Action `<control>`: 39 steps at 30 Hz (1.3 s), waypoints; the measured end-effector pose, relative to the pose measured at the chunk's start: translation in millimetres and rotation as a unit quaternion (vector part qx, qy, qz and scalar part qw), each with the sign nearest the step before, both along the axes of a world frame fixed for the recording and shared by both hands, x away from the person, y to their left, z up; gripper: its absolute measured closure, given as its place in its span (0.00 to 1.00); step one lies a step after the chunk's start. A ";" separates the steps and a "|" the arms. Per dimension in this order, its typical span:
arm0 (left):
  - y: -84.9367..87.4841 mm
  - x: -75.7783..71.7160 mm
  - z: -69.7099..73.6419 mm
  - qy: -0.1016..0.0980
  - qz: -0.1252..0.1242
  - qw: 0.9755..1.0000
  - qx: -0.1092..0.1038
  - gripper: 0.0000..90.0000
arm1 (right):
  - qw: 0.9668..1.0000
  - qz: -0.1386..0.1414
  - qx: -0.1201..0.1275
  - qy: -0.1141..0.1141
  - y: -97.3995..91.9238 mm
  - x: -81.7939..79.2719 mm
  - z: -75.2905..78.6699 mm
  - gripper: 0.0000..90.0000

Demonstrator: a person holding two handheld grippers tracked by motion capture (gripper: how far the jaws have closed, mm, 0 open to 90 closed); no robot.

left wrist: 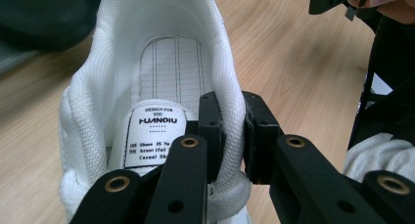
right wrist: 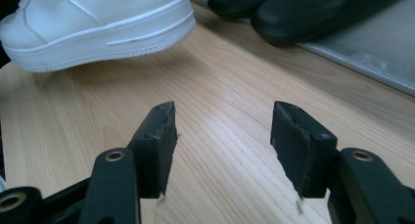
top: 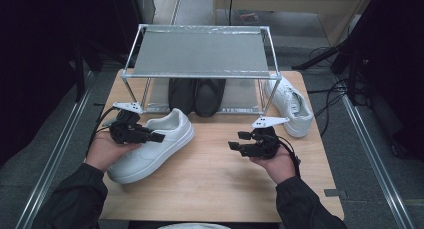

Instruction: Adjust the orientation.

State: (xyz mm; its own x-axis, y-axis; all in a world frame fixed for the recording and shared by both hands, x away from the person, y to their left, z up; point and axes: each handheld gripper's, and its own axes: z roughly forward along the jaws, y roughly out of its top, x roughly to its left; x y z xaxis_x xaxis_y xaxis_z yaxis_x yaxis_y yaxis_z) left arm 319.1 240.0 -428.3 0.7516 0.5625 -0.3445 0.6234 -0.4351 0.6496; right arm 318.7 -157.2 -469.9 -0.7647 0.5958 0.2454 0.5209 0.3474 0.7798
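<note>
On the wooden table [top: 215, 159], before a metal rack [top: 200, 51], the white sneaker [top: 150, 146] lay. The left gripper [left wrist: 232, 136] pinched its soft padded collar, a good hold because the shoe looked light. The right gripper [right wrist: 222, 145] stood spread, empty.

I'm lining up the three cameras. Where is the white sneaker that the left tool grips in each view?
High view: white lace-up sneaker lies left of centre on the table.
Left gripper view: its collar sits centre, pinched by the left tool.
Right gripper view: upper left.
Shared landmark: black shoes.
</note>
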 end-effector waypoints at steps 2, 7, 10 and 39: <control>-9.9 3.0 -0.7 -0.002 -0.009 1.000 0.004 0.90 | 1.000 -0.004 -0.001 0.000 -2.0 -1.8 -0.4 0.49; -29.5 10.3 -3.1 -0.003 -0.026 1.000 0.006 0.90 | 1.000 -0.014 -0.001 -0.001 -8.4 -7.3 -0.5 0.49; -43.8 13.7 -4.2 -0.007 -0.039 0.999 0.013 0.90 | 1.000 -0.022 -0.002 0.000 -13.4 -10.8 -0.6 0.49; -132.9 30.0 -41.5 0.003 -0.096 0.995 0.028 0.89 | 0.999 -0.052 -0.004 0.005 -28.9 -26.1 -3.7 0.48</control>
